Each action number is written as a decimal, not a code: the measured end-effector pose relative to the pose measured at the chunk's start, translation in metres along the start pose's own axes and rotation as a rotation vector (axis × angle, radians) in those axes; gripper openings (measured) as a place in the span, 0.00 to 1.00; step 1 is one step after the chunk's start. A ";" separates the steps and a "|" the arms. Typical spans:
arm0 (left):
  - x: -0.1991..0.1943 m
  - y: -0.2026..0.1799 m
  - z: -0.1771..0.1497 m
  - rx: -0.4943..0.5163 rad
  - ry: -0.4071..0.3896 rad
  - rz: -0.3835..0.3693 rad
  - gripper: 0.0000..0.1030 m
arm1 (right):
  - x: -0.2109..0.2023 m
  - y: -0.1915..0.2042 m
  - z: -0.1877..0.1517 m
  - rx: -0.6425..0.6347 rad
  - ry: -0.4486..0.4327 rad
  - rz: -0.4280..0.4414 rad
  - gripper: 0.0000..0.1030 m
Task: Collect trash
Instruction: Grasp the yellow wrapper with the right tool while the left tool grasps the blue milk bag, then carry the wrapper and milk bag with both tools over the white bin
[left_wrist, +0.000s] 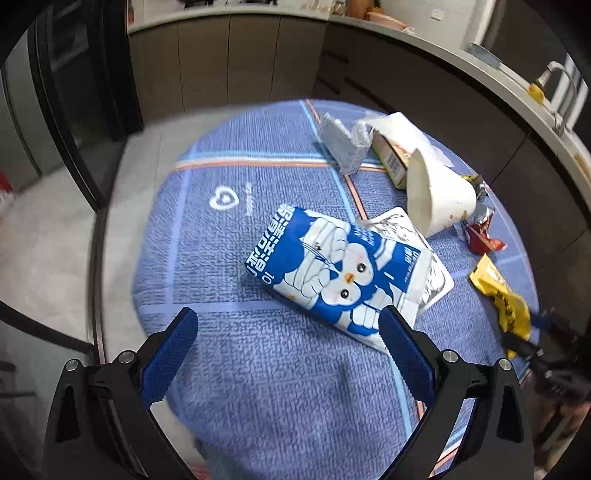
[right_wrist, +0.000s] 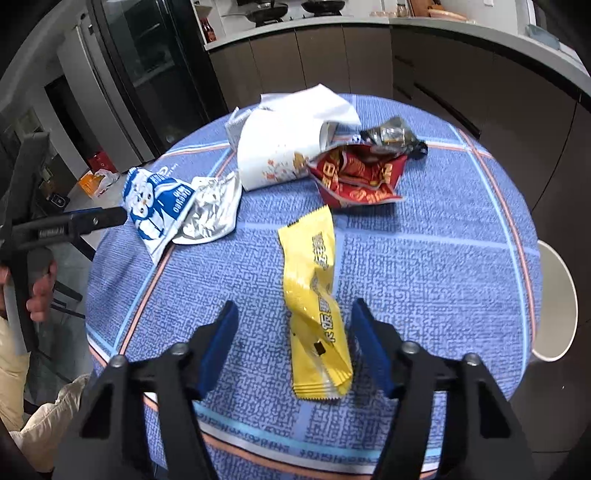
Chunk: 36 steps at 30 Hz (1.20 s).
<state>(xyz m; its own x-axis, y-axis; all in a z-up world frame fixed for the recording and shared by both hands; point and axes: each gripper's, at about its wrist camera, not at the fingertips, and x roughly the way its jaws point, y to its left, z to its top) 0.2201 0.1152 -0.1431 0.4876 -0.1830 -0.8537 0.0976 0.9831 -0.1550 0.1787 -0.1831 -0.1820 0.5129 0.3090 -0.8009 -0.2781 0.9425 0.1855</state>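
A blue-and-white penguin snack bag (left_wrist: 332, 273) lies on the blue-clothed round table (left_wrist: 229, 387), a silver foil wrapper (left_wrist: 417, 251) under it. My left gripper (left_wrist: 288, 325) is open just short of the bag, its right finger over the bag's near corner. A yellow wrapper (right_wrist: 317, 306) lies between the open fingers of my right gripper (right_wrist: 291, 314). The penguin bag (right_wrist: 155, 210) also shows at left in the right wrist view, with the left gripper's finger (right_wrist: 92, 221) beside it. A red bag (right_wrist: 358, 177), a dark wrapper (right_wrist: 391, 136) and a white paper cup (right_wrist: 280, 151) lie farther back.
A tipped white paper cup (left_wrist: 436, 199), a small box (left_wrist: 388, 155), a grey packet (left_wrist: 340, 144) and a red wrapper (left_wrist: 480, 240) sit at the table's far right. Kitchen cabinets (left_wrist: 229, 62) curve behind. A white chair (right_wrist: 557, 302) stands at the table's right.
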 end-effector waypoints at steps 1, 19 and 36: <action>0.004 0.003 0.003 -0.020 0.010 -0.033 0.92 | 0.002 -0.001 -0.001 0.007 0.006 -0.003 0.44; 0.028 -0.014 0.036 -0.102 -0.006 -0.092 0.19 | -0.001 0.019 -0.014 -0.032 -0.034 0.001 0.11; -0.067 -0.077 0.046 0.070 -0.190 -0.155 0.02 | -0.057 -0.001 -0.009 0.044 -0.183 0.084 0.10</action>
<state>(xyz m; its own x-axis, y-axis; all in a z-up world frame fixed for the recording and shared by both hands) 0.2199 0.0519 -0.0507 0.6156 -0.3360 -0.7129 0.2402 0.9415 -0.2363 0.1419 -0.2027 -0.1417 0.6295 0.4010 -0.6655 -0.2925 0.9158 0.2751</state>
